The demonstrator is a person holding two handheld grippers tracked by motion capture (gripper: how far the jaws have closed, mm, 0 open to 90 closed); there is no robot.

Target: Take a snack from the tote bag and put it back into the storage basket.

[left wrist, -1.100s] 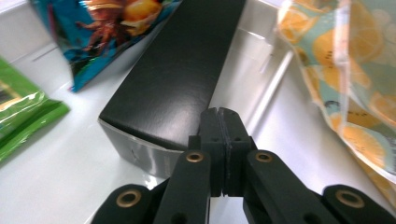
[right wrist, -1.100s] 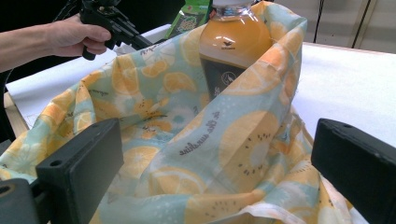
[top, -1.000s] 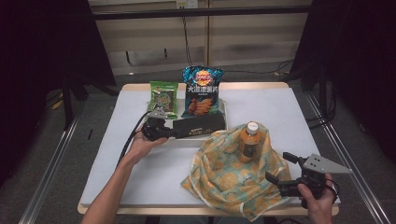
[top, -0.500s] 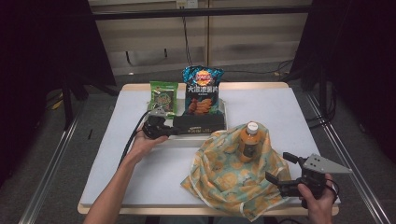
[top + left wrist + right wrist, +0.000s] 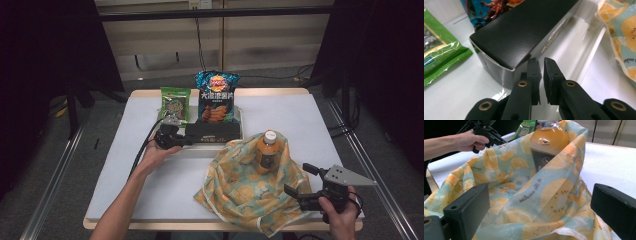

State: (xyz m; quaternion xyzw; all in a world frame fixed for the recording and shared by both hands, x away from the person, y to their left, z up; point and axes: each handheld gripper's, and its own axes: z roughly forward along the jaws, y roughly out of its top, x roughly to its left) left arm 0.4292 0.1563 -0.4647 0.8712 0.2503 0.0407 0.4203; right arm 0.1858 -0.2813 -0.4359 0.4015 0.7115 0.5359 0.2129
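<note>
Chinese characters "大波浪薯片" on chip bag (image 5: 217, 97), cursive lettering on cloth (image 5: 534, 192)

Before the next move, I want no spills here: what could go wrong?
The bottle stands upright inside the loose orange-print cloth; tugging that cloth with the open right hand-held gripper could topple it. The left hand-held gripper, jaws nearly closed with nothing between them, sits at the black box and might nudge it toward the chips bag.

A: What sits at the far side of the desk (image 5: 300, 120)?
B: At twelve o'clock, the chip bag (image 5: 216, 96) stands behind the box (image 5: 214, 132); the snack packet (image 5: 174, 103) is at its nine.
A: And nearer?
B: The bottle (image 5: 267, 152) stands in the cloth (image 5: 240, 190), at five o'clock from the box.
</note>
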